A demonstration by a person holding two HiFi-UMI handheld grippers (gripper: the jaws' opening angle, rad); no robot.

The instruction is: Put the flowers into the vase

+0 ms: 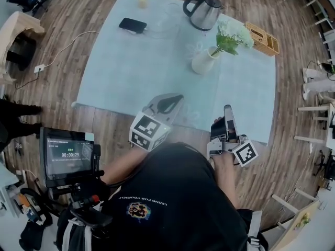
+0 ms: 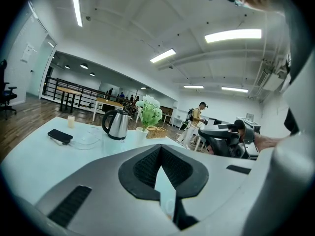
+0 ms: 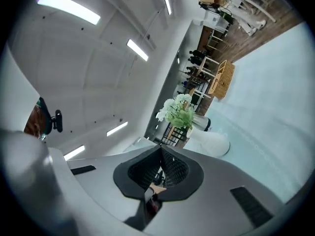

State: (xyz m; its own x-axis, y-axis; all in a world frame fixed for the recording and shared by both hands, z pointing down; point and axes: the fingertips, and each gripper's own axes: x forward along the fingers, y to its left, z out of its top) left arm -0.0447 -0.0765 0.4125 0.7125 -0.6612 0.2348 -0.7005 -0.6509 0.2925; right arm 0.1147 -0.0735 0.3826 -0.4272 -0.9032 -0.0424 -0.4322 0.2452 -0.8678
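Left gripper [image 1: 175,99] [image 2: 160,149]: jaws are closing tip to tip, nothing is sitting between them. It is hovering over the near edge of the table [image 1: 104,82], pointing toward 1 o'clock in the head view.

Right gripper [image 1: 229,111] [image 3: 161,149]: jaws are pressing fully together and are also carrying nothing. It is hanging over the near table edge at 3 o'clock of the left one, rolled on its side, so its own view is showing the table tilted.

Flowers [image 1: 233,37] [image 2: 148,111] [image 3: 178,111]: the white and green bunch is already standing in the white vase [image 1: 203,61] [image 3: 211,141], leaning toward 2 o'clock. The vase is sitting upright on the cloth, at 1 o'clock of the left gripper and 11 o'clock of the right, well apart from both.

Around the vase in the head view:
- The steel kettle [image 1: 203,10] [image 2: 116,124] is standing at 12 o'clock.
- The wicker basket [image 1: 263,38] [image 2: 157,131] is lying at 2 o'clock.
- The black phone [image 1: 132,25] [image 2: 60,136] is lying at 10 o'clock.
- A clear glass dish [image 1: 162,22] is sitting between the phone and the kettle.

A timer screen [image 1: 65,158] is glowing at 8 o'clock of the left gripper, off the table.
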